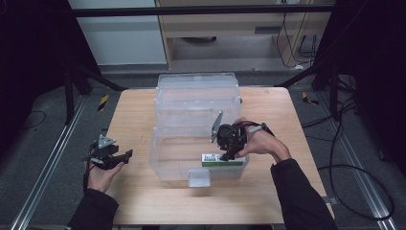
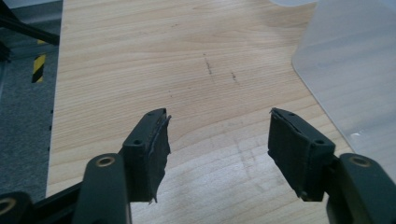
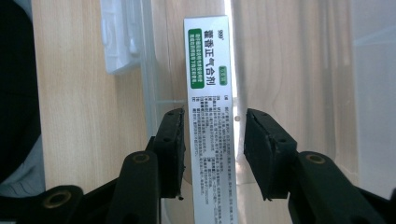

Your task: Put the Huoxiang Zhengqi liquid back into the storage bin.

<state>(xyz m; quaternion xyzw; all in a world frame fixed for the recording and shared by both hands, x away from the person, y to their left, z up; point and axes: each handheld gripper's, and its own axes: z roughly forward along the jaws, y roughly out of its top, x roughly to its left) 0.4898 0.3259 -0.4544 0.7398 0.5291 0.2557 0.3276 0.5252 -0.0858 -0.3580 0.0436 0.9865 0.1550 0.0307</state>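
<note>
Mostly bare wood table (image 1: 143, 201) w/ clear bin (image 1: 172, 163), dark room.

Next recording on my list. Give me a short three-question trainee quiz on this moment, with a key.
1. True or false: the left gripper has something between its jaws.
2. Where does the white and green box lie? A) on the bare table left of the bin, B) inside the clear plastic bin near its front wall, C) on the floor.
3. In the right gripper view, how does the right gripper stand to the box?

Key
1. False: its jaws stand open over bare wooden table.
2. B.
3. The box runs up between its jaws. A gap shows between the box and the right-hand pad, so it is not clamped; whether the left-hand pad touches it is hard to tell.
</note>
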